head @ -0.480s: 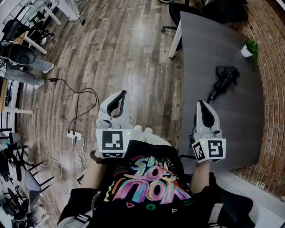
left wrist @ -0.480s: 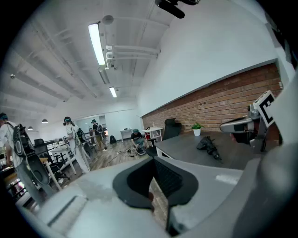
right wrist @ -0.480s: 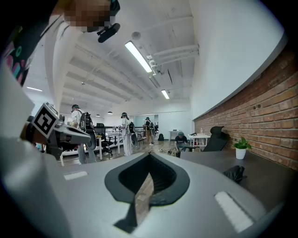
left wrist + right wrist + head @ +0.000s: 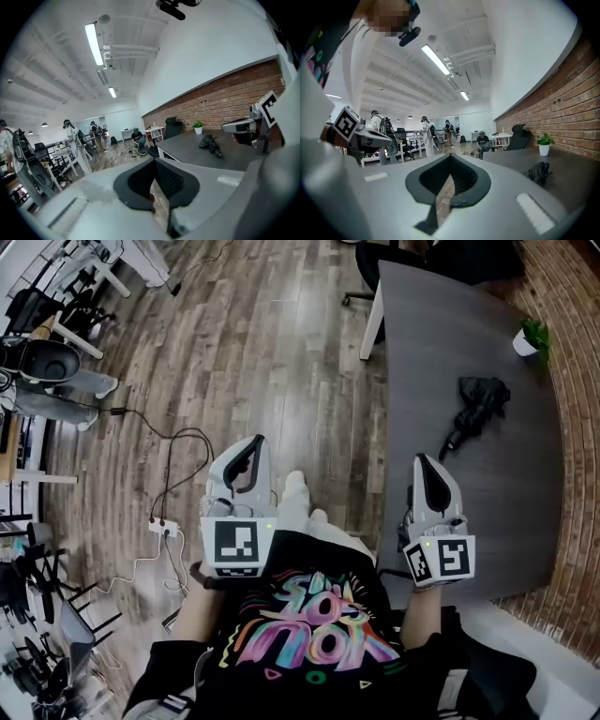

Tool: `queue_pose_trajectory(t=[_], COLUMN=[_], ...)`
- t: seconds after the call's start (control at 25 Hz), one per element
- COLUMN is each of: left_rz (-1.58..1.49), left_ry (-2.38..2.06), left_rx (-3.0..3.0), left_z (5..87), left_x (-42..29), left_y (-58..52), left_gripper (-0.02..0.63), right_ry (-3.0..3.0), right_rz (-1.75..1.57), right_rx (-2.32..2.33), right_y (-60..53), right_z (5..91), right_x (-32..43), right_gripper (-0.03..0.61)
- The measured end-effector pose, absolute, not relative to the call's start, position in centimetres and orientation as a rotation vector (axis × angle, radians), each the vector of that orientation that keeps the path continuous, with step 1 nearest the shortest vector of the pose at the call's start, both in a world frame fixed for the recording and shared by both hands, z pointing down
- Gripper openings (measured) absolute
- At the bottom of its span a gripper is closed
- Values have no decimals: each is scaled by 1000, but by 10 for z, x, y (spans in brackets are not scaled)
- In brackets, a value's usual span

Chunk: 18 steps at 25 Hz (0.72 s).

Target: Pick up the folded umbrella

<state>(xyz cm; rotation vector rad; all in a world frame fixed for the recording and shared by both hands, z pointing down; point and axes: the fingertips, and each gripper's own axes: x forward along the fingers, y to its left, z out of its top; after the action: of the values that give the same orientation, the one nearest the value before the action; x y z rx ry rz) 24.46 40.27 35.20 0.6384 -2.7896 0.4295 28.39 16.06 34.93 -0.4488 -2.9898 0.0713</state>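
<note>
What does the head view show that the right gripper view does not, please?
Only the head view shows the power strip and its cables trailing over the wooden floor. Only the right gripper view shows the ceiling lights and people standing far off. Both show the folded umbrella lying on the dark table, with the potted plant near the brick wall.

Open-plan office: brick wall [image 4: 576, 93], grey desk [image 4: 441, 343], office chairs [image 4: 172, 127], ceiling strip lights [image 4: 93, 44].
</note>
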Motion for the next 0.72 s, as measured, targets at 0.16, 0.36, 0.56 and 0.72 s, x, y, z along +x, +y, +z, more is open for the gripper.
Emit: queue_pose_trajectory(t=[0.16, 0.36, 0.56, 0.72], left_rz=[407, 368, 355, 341], left_ry=[-2796, -2803, -2797, -2787], left_rx=[644, 694, 737, 785], left_z=[357, 362, 362, 361], left_x=[223, 177, 116, 63], left_y=[407, 401, 405, 406], left_gripper=[0, 2, 2, 2], right_ry=[-2986, -2982, -2953, -2947], right_rz=[22, -64, -110, -148], right_rx=[-452, -418, -377, -329], right_y=[168, 170, 177, 183], right_z=[352, 353, 359, 358], right_x=[265, 228, 174, 127], right_gripper=[2, 2, 2, 2])
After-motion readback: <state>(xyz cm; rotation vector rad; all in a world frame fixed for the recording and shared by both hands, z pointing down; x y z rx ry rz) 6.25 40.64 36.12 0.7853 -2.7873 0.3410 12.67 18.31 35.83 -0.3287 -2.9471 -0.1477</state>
